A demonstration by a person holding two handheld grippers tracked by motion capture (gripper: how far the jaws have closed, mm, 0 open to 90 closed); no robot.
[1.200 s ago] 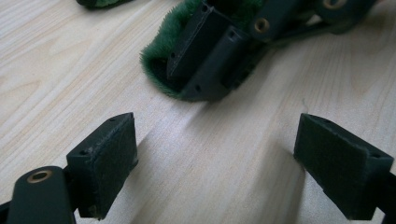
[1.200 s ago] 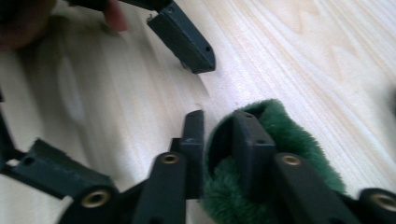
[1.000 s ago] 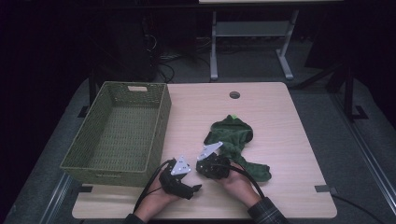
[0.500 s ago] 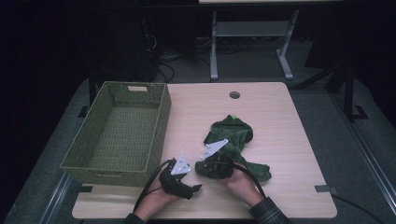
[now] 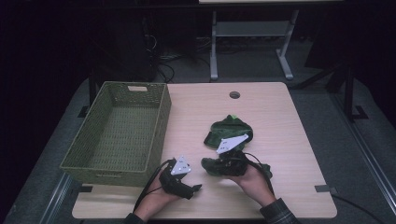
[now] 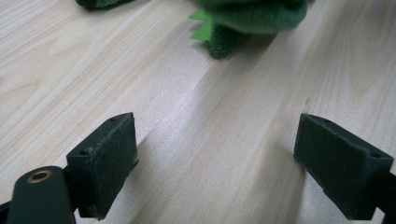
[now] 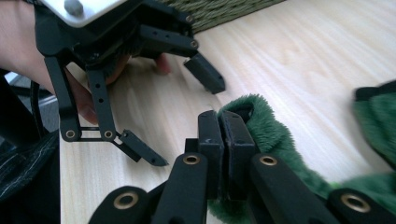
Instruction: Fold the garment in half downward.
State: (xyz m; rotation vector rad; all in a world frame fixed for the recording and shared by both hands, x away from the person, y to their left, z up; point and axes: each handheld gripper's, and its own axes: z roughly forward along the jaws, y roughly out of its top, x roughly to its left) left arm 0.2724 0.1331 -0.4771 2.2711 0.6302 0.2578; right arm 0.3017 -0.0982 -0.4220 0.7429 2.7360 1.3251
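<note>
Green plush, a soft toy (image 5: pixel 229 137) of fleecy fabric, lies on the right half of the wooden table (image 5: pixel 280 116), with its near end drawn up at the right gripper (image 5: pixel 223 164). In the right gripper view that gripper's jaws stand pressed together on a fold of the toy's edge, with little fabric showing between the pads. The step in hand is judged to be lifting the toy clear for transfer to the woven basket (image 5: pixel 121 133) at the left. To do it well, the grip should hold firm while the lift proceeds steadily upward until the trailing body leaves the table, since a pinch on a thin fold may slip under the hanging weight; the carry should then clear the basket's near right wall before any descent. The left gripper (image 5: pixel 195 187) rests low near the front edge, just right of the basket's near corner, its jaws wide apart over bare wood, as the left gripper view confirms; it could support the dangling part if needed. The right hand (image 5: pixel 252 179) sits palm-in behind its gripper, with the forearm entering from the near right and the gripper angled toward the far left. The left hand (image 5: pixel 156 196) lies flat and low, pointing right.
</note>
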